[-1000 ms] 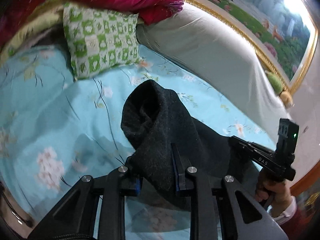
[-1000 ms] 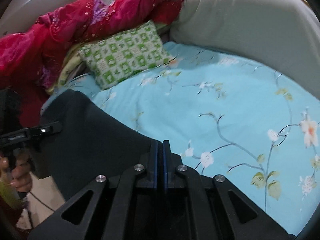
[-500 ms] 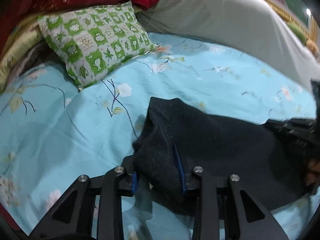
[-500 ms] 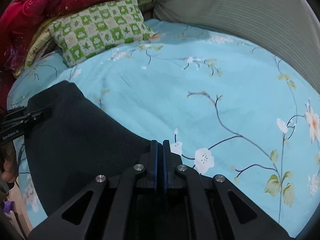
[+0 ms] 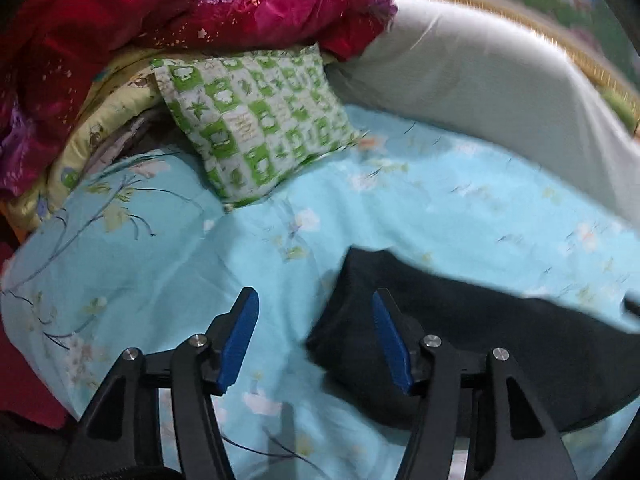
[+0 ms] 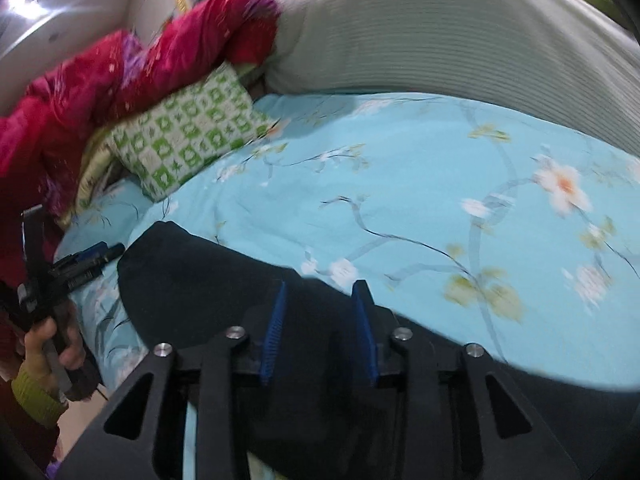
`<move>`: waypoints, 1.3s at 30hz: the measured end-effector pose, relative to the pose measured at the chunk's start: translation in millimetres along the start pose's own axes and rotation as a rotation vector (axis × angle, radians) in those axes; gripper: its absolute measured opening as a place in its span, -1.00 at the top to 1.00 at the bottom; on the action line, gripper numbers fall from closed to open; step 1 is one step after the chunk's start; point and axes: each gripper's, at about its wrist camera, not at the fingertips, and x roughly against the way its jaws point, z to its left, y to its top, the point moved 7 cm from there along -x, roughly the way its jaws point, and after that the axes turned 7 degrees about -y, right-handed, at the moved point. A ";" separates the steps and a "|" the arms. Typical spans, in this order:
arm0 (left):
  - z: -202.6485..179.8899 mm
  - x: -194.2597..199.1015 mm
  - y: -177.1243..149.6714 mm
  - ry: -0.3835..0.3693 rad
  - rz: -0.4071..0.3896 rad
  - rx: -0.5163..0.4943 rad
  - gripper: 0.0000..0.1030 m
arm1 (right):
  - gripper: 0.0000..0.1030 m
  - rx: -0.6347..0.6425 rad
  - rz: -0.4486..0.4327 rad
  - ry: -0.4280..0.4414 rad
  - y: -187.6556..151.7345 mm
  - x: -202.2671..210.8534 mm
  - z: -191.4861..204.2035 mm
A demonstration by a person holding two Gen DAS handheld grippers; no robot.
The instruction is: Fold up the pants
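The dark pants (image 5: 472, 344) lie flat on the light blue floral bedsheet (image 5: 168, 264); they also show in the right wrist view (image 6: 200, 288). My left gripper (image 5: 314, 326) is open and empty just above the sheet, with the pants' left end at its right finger. My right gripper (image 6: 320, 312) is open over the pants' near edge, with the cloth between and under its jaws. The left gripper (image 6: 96, 256) also shows at the far left of the right wrist view, held in a hand.
A green and white checked pillow (image 5: 256, 128) leans at the head of the bed. A red quilt (image 5: 120, 32) is piled behind it. A grey padded headboard (image 5: 480, 92) curves along the far side of the bed.
Both grippers have opened and let go of the pants, which now lie on the sheet. The left gripper has shifted left off the cloth.
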 end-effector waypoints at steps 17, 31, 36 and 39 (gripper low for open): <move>-272.8 -8.3 -41.5 -0.495 0.249 -0.354 -0.37 | 0.27 -0.363 0.018 -0.264 -112.3 118.3 -154.3; -474.6 -41.1 -93.2 -0.812 0.526 -0.705 -0.39 | 0.25 -0.550 -0.007 -0.328 -143.8 145.1 -221.1; -523.5 -61.6 -118.8 -0.860 0.613 -0.806 -0.39 | 0.25 -0.599 -0.014 -0.307 -144.3 140.2 -233.2; -542.1 -74.4 -135.4 -0.870 0.662 -0.849 -0.39 | 0.25 -0.638 -0.010 -0.292 -148.2 137.0 -242.1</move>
